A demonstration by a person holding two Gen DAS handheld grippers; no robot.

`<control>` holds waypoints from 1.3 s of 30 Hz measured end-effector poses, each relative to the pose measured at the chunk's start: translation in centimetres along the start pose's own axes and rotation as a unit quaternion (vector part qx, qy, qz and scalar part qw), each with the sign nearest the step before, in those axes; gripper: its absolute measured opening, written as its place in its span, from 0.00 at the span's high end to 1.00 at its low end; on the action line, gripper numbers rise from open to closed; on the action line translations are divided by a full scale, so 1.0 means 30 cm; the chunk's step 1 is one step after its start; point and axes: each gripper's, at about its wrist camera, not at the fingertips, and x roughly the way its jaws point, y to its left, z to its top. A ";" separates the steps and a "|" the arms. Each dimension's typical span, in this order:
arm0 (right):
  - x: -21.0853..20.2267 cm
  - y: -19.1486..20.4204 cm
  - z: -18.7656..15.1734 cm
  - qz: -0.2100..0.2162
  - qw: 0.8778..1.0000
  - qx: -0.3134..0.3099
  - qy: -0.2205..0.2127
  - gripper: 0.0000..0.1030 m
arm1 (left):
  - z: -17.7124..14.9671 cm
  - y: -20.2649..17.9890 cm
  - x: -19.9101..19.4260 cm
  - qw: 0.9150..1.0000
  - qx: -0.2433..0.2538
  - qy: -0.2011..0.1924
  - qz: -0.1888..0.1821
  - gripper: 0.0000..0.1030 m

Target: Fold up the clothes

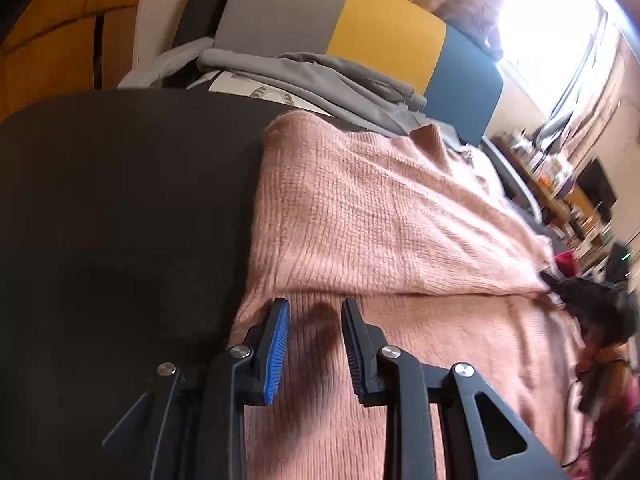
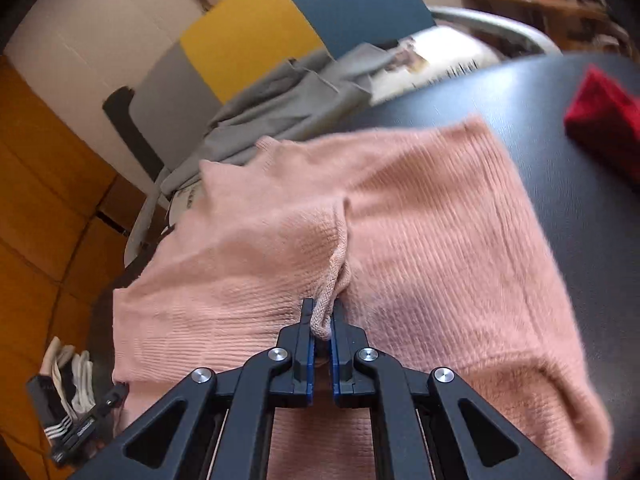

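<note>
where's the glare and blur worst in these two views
Left wrist view: window blown out white at top right, shelves beside it smeared, left gripper casting a dark shadow on the pink sweater. Right wrist view: motion blur on the sweater's far edge and red cloth.

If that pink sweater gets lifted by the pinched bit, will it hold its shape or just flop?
Probably flop: the pink sweater bunches into a soft ridge where the right gripper pinches it. It looks like a loose, thick knit, so likely to sag and stretch. It seems unlikely to slip, as the knit is gathered between the fingers.
</note>
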 end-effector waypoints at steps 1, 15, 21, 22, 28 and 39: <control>-0.002 -0.013 -0.012 0.003 1.000 0.005 -0.001 0.94 | 0.010 0.001 -0.008 1.000 0.000 -0.004 -0.001 0.74; -0.150 0.174 -0.010 -0.027 0.989 -0.138 -0.054 0.66 | 0.187 -0.031 -0.058 0.998 0.034 -0.056 -0.003 0.74; -0.014 0.312 0.022 -0.037 0.973 -0.229 -0.009 0.64 | 0.336 -0.103 0.106 0.994 0.094 -0.041 0.033 0.74; 0.021 0.320 0.036 -0.043 0.971 -0.234 -0.001 0.64 | 0.343 -0.100 0.126 0.994 0.098 -0.036 0.036 0.74; 0.123 0.243 0.062 -0.092 0.970 -0.224 0.018 0.63 | 0.318 -0.054 0.250 0.993 0.098 -0.007 0.061 0.73; 0.131 0.188 0.022 -0.084 0.970 -0.227 -0.001 0.62 | 0.289 -0.029 0.257 0.996 0.075 0.005 0.056 0.71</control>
